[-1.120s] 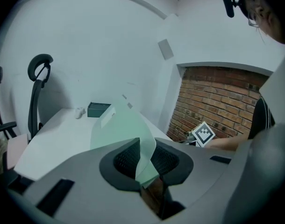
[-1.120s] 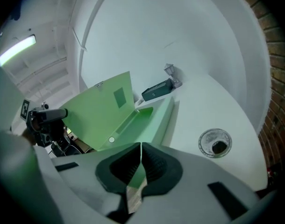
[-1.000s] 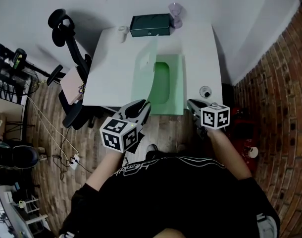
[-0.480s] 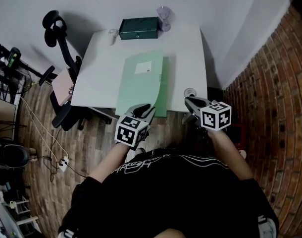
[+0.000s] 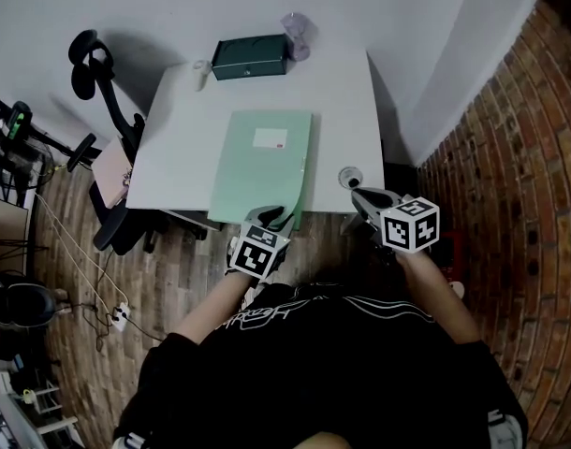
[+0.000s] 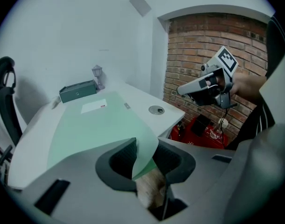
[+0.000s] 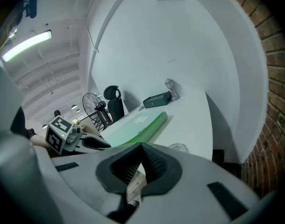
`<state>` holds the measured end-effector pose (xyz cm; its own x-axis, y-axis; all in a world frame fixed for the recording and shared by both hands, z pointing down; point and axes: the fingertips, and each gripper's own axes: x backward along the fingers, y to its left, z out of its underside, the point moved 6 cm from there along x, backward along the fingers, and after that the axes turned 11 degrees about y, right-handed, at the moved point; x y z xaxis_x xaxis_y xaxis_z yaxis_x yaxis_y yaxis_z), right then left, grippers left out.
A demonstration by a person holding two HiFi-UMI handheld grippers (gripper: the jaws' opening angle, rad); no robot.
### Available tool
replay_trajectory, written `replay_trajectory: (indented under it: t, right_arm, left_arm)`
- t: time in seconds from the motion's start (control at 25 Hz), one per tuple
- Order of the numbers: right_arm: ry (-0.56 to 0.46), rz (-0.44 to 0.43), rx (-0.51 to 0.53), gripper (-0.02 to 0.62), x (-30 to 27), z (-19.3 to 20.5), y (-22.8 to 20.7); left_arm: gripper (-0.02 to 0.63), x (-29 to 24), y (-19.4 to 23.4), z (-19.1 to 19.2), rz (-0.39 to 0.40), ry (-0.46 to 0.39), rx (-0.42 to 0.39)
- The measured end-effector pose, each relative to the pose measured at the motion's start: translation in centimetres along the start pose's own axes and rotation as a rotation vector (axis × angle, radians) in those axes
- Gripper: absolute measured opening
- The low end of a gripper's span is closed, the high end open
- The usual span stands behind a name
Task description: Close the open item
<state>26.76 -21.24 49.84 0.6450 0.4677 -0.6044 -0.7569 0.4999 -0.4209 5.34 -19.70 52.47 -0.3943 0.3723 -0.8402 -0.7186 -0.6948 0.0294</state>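
One corner left to release: folder cover is down

We read the green folder as lying flat on the white table with its cover lowered. Its long axis runs away from us toward the dark green box. Left gripper sits at the folder's near edge. The cover's near corner curls up between its jaws, which have just been opening and stand apart, pads not pinching it. Right gripper hangs off the table's near right, beside the cable grommet, jaws together on nothing. Left is the nearer hand by far. Our call: back the left straight toward us along that axis so the corner drops flat.
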Motion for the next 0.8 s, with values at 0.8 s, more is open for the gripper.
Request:
replay_trajectory:
  t: [0.8]
  right_arm:
    - [-0.135,-0.234,0.057,0.002,2.9,0.4,7.9]
  left_arm:
    - [0.241,5.2,-1.0,-0.7,0.287,-0.199,0.058]
